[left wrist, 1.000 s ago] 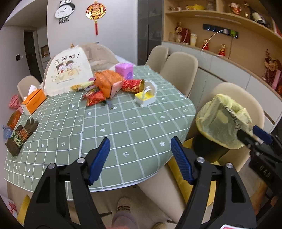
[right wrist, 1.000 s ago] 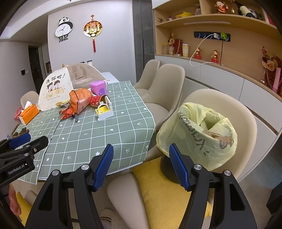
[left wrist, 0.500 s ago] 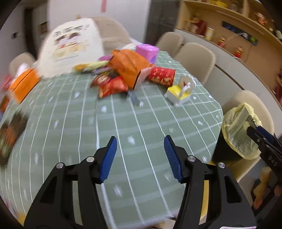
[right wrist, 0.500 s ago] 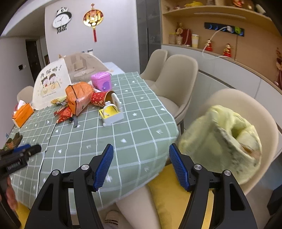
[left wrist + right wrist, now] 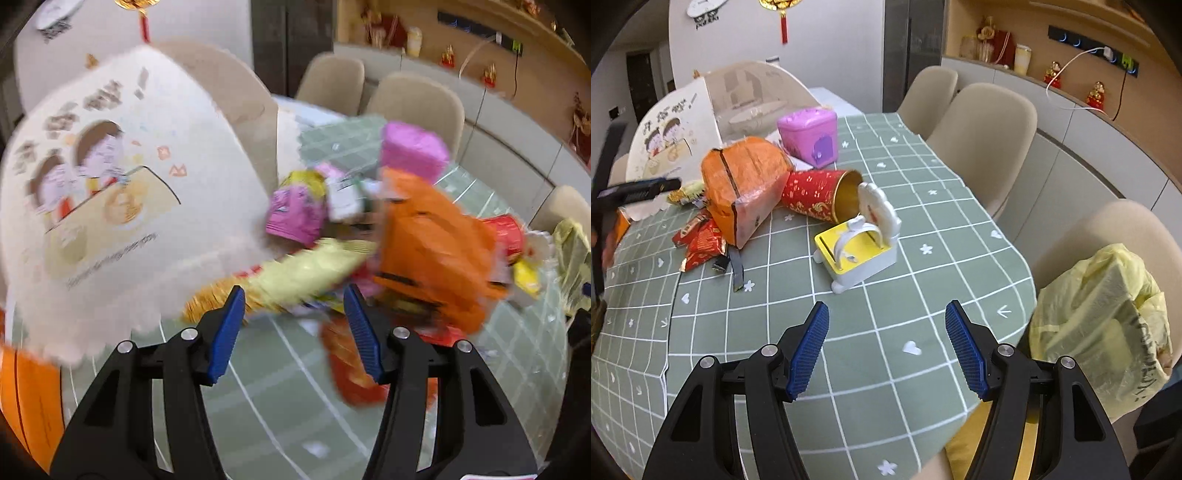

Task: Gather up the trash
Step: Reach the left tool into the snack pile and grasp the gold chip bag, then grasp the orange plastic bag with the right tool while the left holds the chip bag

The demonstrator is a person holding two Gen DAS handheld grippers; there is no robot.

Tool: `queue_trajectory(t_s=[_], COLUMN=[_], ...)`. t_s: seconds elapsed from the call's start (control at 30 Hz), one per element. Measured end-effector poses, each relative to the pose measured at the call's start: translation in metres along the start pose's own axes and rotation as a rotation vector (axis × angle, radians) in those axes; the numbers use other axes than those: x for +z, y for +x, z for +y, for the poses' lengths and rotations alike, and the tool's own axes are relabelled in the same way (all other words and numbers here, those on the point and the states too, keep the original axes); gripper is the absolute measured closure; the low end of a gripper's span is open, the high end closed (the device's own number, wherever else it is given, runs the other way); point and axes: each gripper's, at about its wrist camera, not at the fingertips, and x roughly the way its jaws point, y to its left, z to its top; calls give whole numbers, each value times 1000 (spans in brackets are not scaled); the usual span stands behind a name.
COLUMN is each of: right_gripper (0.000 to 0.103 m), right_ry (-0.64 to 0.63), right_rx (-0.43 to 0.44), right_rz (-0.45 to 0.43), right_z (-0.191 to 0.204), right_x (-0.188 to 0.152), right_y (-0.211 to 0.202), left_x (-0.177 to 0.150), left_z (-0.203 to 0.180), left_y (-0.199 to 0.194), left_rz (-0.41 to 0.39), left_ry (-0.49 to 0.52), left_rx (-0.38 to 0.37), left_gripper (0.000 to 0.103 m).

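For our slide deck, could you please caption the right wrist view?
Open right gripper over green tablecloth, facing trash pile; yellow bin bag at right.

I am seeing one orange bag (image 5: pixel 746 181), one red tube (image 5: pixel 822 197), one purple box (image 5: pixel 809 134), three chairs (image 5: pixel 982 144) and one bin liner (image 5: pixel 1104 325).

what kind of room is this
Most likely a home dining room: a round table under a green checked tablecloth, beige padded dining chairs around it, and a wooden wall shelf with small red ornaments.
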Motion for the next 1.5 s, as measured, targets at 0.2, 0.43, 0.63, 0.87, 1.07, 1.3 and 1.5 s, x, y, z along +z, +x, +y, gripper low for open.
queue_trajectory(t_s=[0.2, 0.43, 0.63, 0.87, 1.07, 1.3, 1.5], right_gripper=[41, 41, 41, 41, 41, 41, 41], right_ry=[-40, -76, -176, -206, -154, -98, 1], right_rx=[-15, 25, 105, 135, 117, 51, -1], right_rz=[29, 9, 10, 10, -7, -2, 8], right_z=[5, 14, 40, 58, 56, 35, 11], right_x=[12, 44, 76, 108, 123, 119, 101], right_y=[16, 25, 33, 50, 55, 55, 48], left_x=[13, 10, -12, -30, -29, -15, -15], left_z=[10, -7, -28, -65, -74, -94, -103], left_y=[43, 28, -4, -40, -37, -22, -24], left_rz=[143, 163, 176, 160, 168, 224, 212], left_ry=[157, 16, -201, -191, -175, -130, -140], left_rx=[-34, -55, -82, -81, -111, -248, -325], left_gripper=[50, 73, 77, 77, 77, 77, 77])
